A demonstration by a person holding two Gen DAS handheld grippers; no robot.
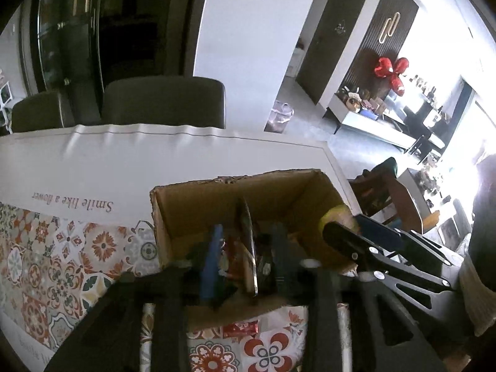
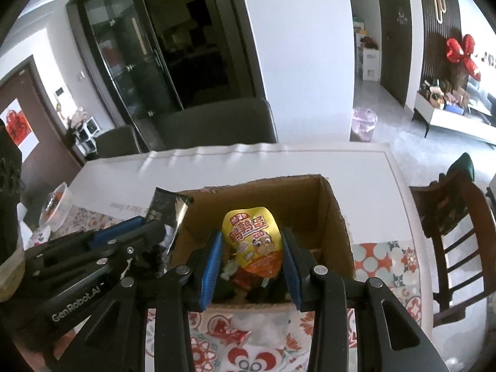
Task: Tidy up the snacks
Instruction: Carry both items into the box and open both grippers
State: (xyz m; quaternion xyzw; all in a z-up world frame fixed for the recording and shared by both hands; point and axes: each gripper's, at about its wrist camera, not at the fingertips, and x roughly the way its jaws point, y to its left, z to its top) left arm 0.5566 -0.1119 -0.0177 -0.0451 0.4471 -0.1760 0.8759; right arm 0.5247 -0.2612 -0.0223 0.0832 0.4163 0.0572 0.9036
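Patterned cloth covers the bench [image 1: 77,248] in the left wrist view; the left gripper [image 1: 245,257], partly open, is blurred, with a thin dark packet [image 1: 248,248] edge-on between its jaws, contact unclear, over the cardboard box [image 1: 192,207].

In the right wrist view, the right gripper [image 2: 252,263] holds a yellow snack pouch [image 2: 252,238] upright at lower centre, its base hidden.

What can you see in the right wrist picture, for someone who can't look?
A yellow snack pouch stands between the right gripper's blue-padded fingers, over an open cardboard box of snacks on a patterned tablecloth. The left gripper carries a dark packet at the box's left edge.
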